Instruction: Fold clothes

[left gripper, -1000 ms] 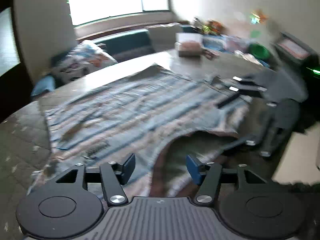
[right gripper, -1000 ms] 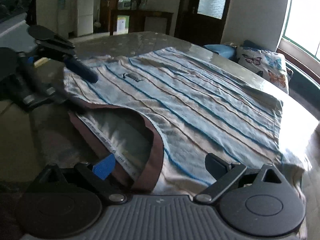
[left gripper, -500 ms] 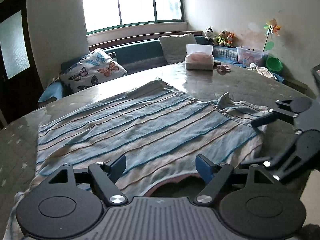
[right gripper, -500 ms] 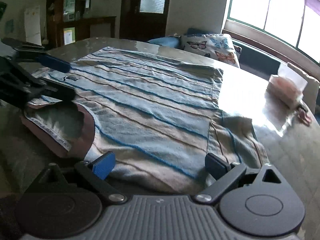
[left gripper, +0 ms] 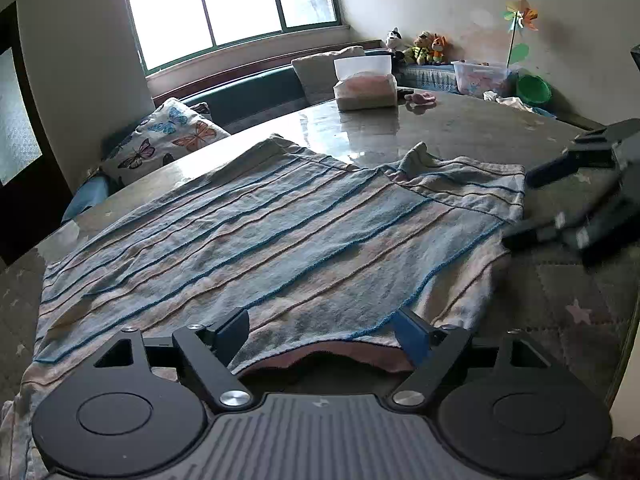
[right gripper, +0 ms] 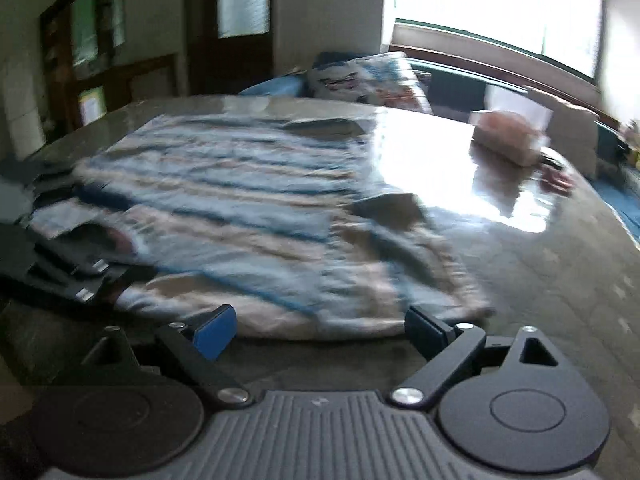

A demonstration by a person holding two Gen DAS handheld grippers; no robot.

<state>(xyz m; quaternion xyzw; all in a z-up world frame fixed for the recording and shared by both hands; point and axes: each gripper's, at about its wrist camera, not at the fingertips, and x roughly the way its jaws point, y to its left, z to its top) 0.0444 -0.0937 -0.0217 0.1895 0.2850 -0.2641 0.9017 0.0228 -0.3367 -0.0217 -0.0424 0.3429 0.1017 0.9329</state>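
Left wrist: tissue box (left gripper: 365, 89) (beyond shirt (left gripper: 256, 248)), perhaps a hair tie (left gripper: 420, 98) beside.

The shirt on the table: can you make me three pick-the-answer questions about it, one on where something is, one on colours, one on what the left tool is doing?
1. Where is the tissue box?
A. on the shirt
B. on the table, beyond the shirt
C. on the floor

2. What colour are the thin stripes on the shirt?
A. blue
B. red
C. black

3. How is the left tool?
A. clamped on the shirt
C. opening, nothing pinched
B. holding the box

Answers: 1 B, it stands on the bare table past the shirt's far edge. 2 A, blue lines cross the pale cloth. 3 C, both fingers stand apart above the collar.
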